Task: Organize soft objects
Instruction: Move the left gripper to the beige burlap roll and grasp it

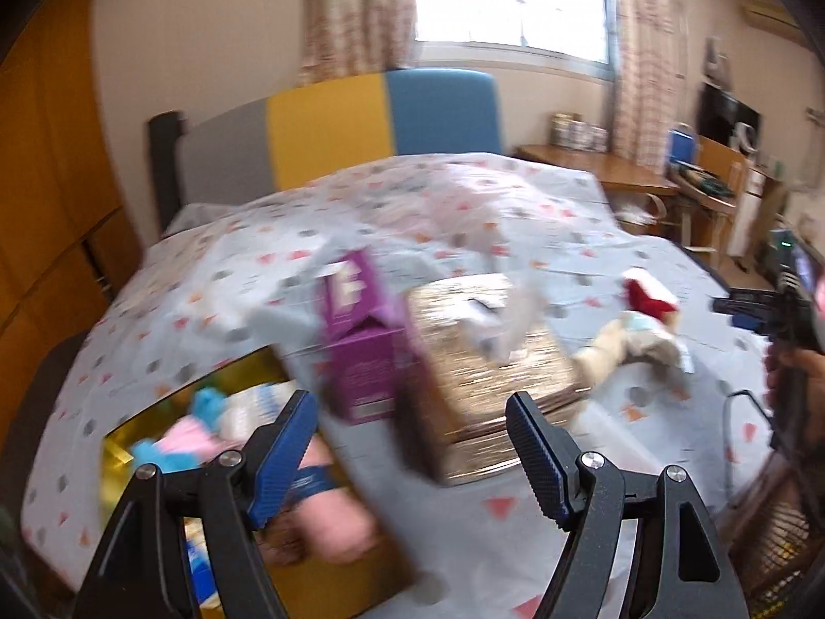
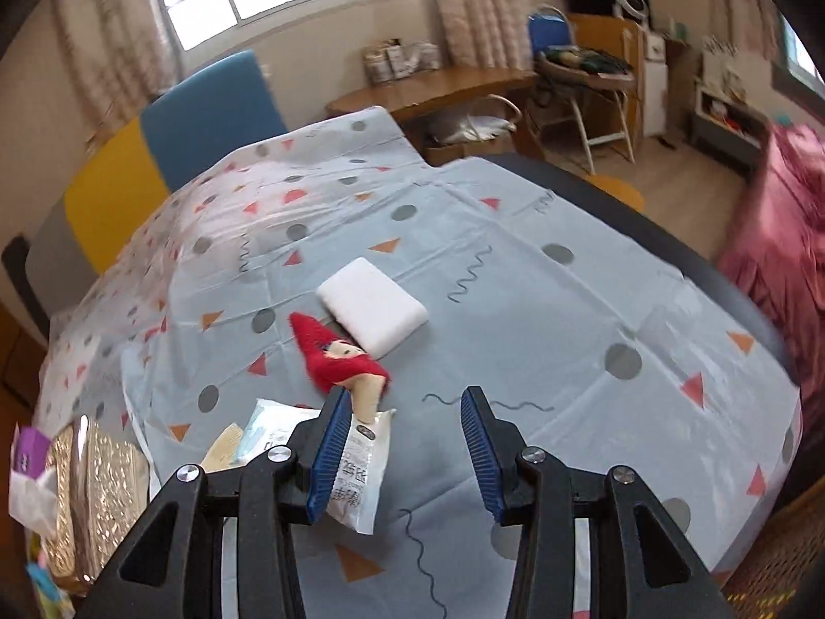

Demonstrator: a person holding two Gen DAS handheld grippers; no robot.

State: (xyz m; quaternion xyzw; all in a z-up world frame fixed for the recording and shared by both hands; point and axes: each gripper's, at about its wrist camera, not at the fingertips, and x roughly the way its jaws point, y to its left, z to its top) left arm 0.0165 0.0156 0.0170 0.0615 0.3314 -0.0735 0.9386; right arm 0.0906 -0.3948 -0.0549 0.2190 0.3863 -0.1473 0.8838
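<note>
While both claws hover over the bed with its patterned sheet, each stands spread with nothing between its pads. The left claw hangs above a purple box and a gold glittery box, beside an open gold bin holding pink and blue soft items, all blurred. The right claw points past a white packet toward a red plush toy that touches a white sponge block.
</note>
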